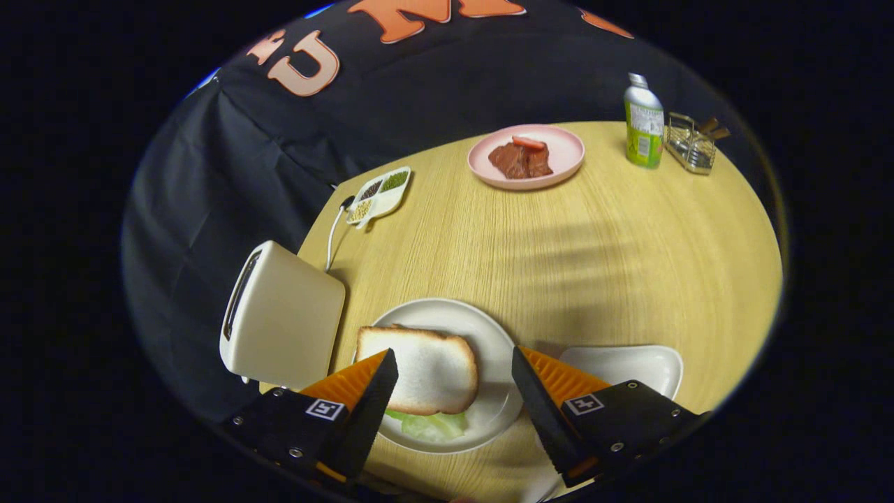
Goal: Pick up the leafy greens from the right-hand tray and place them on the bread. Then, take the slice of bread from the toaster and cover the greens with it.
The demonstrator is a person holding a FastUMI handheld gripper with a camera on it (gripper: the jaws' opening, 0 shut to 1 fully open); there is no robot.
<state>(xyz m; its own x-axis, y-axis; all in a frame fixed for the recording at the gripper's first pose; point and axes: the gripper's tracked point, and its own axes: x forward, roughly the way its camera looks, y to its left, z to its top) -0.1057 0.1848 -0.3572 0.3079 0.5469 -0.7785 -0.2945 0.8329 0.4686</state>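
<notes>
Bread (422, 369), one slice showing, white with a tan crust, lies on the single round white plate (489, 335), covering pale leafy greens (429, 424) that peek out at its near edge. One cream toaster (279, 318) stands at ten o'clock from the plate, and one white tray (628, 363) sits at three o'clock. One pink plate (566, 150) with meat, one green bottle (644, 122) and one divided dish (379, 195) lie beyond. The gripper (454, 374) is released, fingers spread wide, the slice between them, nearer the left finger.

Wooden table (594, 265) with toaster (283, 318), white plate (489, 342), tray (628, 363), pink plate (569, 150), bottle (643, 122), divided dish (380, 195), wire holder (690, 145).
</notes>
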